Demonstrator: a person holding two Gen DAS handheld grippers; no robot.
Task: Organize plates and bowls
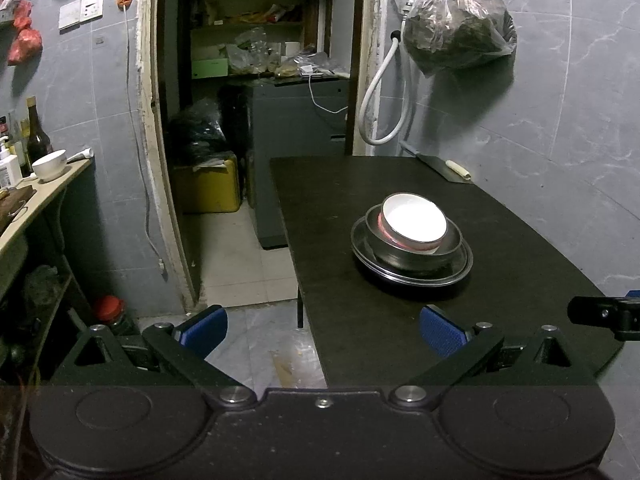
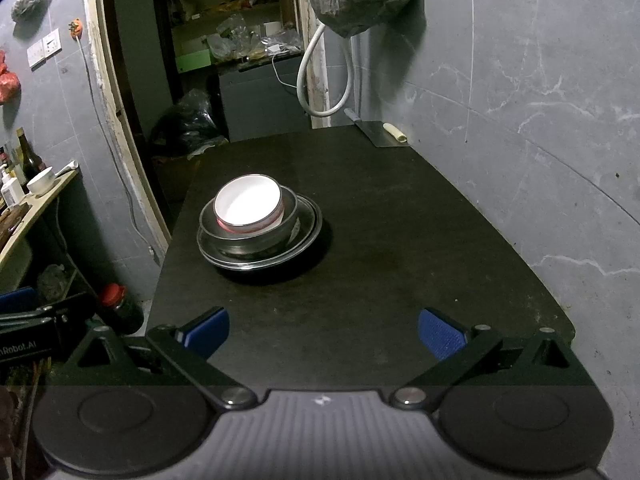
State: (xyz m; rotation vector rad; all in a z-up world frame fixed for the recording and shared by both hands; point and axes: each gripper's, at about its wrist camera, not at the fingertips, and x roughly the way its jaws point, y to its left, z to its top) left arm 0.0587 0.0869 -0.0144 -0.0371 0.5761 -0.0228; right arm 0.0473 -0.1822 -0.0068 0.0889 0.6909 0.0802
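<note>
A stack stands on the black table (image 1: 500,300) (image 2: 400,240): a white bowl with a pink band (image 1: 414,222) (image 2: 247,203) nests in a steel bowl (image 1: 416,258) (image 2: 250,242), which rests on a steel plate (image 1: 460,276) (image 2: 310,236). My left gripper (image 1: 323,330) is open, hovering over the table's near left corner, well short of the stack. My right gripper (image 2: 324,332) is open too, over the table's near edge, with the stack ahead to its left. Neither holds anything. The right gripper's tip shows at the right edge of the left wrist view.
A cleaver (image 1: 444,166) (image 2: 380,134) lies at the table's far end by the wall. A filled plastic bag (image 1: 456,28) and a white hose (image 1: 380,92) hang above it. At left, a counter (image 1: 36,204) carries a white bowl (image 1: 50,165) and bottles. A doorway opens onto cluttered shelves.
</note>
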